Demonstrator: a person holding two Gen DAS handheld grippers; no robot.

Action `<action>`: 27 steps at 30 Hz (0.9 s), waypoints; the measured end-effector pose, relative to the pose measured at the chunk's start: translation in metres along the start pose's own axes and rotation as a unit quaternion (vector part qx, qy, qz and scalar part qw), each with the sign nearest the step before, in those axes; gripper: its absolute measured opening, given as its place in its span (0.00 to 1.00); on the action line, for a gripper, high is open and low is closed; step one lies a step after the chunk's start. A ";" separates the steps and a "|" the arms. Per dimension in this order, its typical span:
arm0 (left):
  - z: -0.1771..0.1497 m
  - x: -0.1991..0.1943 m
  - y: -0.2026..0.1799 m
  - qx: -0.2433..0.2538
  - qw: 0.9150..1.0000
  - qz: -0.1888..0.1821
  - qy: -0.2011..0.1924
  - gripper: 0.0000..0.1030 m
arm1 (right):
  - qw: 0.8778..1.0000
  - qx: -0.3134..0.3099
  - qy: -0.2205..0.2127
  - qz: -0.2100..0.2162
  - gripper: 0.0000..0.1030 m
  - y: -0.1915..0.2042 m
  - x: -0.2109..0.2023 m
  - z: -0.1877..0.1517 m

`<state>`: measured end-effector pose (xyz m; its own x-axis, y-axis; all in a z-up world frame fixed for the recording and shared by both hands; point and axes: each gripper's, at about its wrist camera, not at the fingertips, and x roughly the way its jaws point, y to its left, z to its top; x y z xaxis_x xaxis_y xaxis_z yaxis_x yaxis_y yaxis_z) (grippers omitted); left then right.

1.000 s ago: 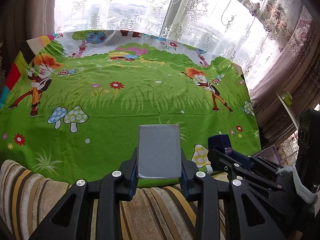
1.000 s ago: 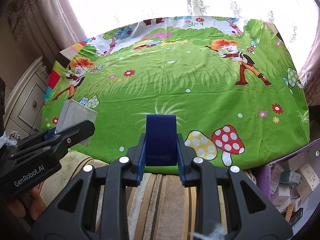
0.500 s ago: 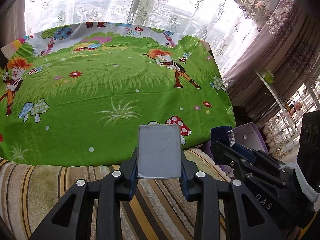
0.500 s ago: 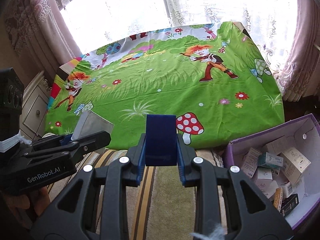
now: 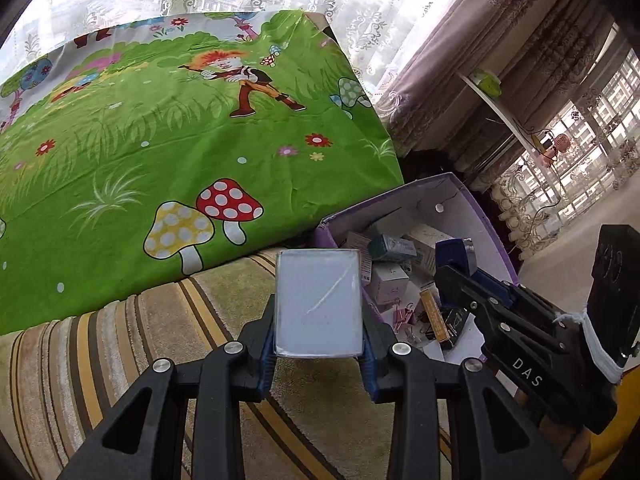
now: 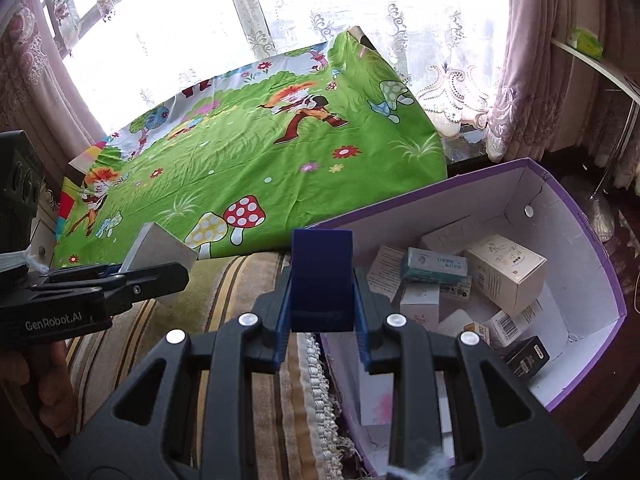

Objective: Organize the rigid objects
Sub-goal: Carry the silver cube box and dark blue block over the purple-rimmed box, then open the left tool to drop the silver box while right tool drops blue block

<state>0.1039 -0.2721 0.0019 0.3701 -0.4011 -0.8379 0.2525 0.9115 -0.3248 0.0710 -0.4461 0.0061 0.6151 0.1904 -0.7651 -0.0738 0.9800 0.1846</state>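
Grey box (image 5: 319,304) clamped between left jaws, blue block (image 6: 322,280) between right jaws.

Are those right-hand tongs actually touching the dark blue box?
Touching. The right wrist view shows the right tongs clamped against both sides of the dark blue box, no gap.

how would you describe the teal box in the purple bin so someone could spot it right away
Look right of the green cartoon cloth for the purple bin with white inside walls. Among the boxes piled in it, the teal box lies flat on top, left of a bigger tilted cream box. It is the only teal one there.
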 end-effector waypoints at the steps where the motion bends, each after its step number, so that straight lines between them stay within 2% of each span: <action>1: 0.000 0.005 -0.007 0.007 1.000 -0.002 0.005 0.34 | 1.000 0.004 0.000 -0.009 0.30 -0.008 -0.002 -0.002; 12: 0.009 0.041 -0.053 0.044 0.997 -0.029 0.048 0.34 | 0.994 0.067 0.006 -0.090 0.30 -0.096 -0.016 -0.027; 23: 0.002 0.051 -0.091 0.096 0.993 -0.044 0.058 0.35 | 0.987 0.074 0.000 -0.142 0.30 -0.121 -0.031 -0.032; 25: 0.002 0.052 -0.090 0.093 0.993 -0.044 0.062 0.41 | 0.986 0.078 0.000 -0.144 0.38 -0.121 -0.033 -0.032; 27: 0.003 0.053 -0.087 0.084 0.993 -0.046 0.064 0.51 | 0.986 0.078 -0.006 -0.146 0.61 -0.120 -0.036 -0.033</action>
<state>0.1038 -0.3731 -0.0130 0.2251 -0.4575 -0.8603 0.4296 0.8391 -0.3338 0.0318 -0.5691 -0.0086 0.6022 -0.0999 -0.7921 0.2285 0.9722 0.0511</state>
